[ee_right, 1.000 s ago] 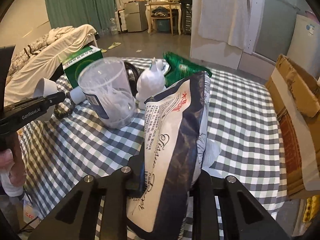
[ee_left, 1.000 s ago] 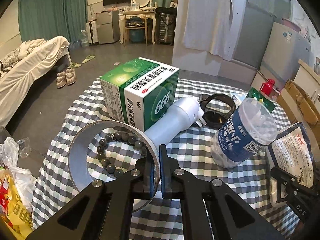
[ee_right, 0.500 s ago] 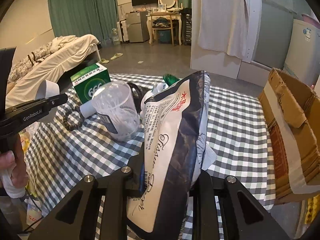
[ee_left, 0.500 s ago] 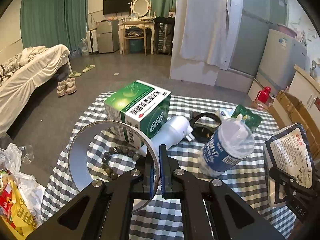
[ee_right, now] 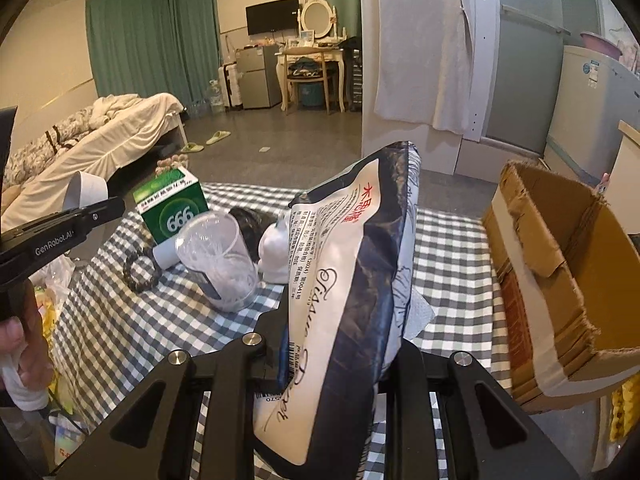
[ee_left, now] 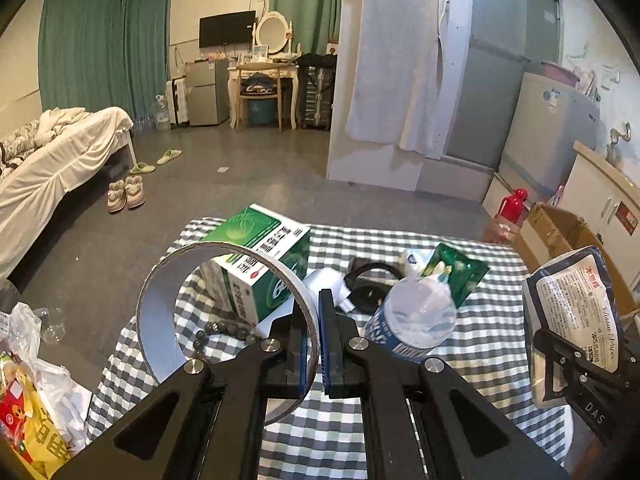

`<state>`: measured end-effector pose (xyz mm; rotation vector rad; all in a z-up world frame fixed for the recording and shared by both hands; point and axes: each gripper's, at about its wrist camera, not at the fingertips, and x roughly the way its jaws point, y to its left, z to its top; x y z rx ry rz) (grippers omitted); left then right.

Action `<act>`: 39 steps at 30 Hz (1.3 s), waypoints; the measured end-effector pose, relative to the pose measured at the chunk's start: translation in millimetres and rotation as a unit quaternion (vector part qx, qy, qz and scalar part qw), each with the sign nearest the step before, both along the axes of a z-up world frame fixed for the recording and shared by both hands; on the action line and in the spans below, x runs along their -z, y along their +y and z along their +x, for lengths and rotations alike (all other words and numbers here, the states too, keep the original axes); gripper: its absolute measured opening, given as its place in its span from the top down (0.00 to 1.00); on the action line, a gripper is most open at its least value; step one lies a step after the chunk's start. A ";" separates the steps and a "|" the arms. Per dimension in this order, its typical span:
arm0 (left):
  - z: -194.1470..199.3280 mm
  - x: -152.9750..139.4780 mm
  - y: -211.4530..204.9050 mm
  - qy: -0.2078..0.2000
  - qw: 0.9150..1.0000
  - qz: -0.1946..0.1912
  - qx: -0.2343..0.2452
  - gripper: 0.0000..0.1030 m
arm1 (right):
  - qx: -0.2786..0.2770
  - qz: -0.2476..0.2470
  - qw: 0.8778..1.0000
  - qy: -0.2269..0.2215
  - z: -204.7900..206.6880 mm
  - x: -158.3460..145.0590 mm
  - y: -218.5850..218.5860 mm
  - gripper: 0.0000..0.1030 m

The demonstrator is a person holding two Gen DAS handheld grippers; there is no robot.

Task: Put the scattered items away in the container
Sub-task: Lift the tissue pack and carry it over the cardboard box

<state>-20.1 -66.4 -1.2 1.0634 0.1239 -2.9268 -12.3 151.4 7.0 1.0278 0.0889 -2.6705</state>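
- The left gripper (ee_left: 314, 338) is clenched on the wall of a tape roll (ee_left: 168, 280) (held above the checked table (ee_left: 480, 320)).
- The right gripper (ee_right: 340, 360) is grasping a tissue pack (ee_right: 348, 280), beside the cardboard box (ee_right: 560, 280).

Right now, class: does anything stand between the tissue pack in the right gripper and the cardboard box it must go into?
Nothing visible does. The tissue pack is held above the table, and the cardboard box sits open beside it.

Unmade bed (ee_left: 48, 160) with white sheets, green curtains (ee_left: 100, 52), dressing table (ee_left: 264, 80) with oval mirror (ee_left: 274, 34), dark television (ee_left: 227, 34), slippers (ee_left: 154, 162) on grey floor
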 end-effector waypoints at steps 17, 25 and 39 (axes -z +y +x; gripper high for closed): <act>-12.7 -31.5 36.7 0.028 0.999 -0.001 0.043 0.95 | 0.053 0.012 0.995 0.081 1.9 -65.7 47.9 0.79; -19.5 -44.9 69.8 0.040 0.996 0.000 0.079 0.95 | 0.115 0.019 0.990 0.084 0.1 -79.8 92.2 0.79; -39.0 -52.0 144.3 0.031 0.987 0.007 0.155 0.95 | 0.191 0.021 0.978 0.077 5.0 -82.9 159.8 0.79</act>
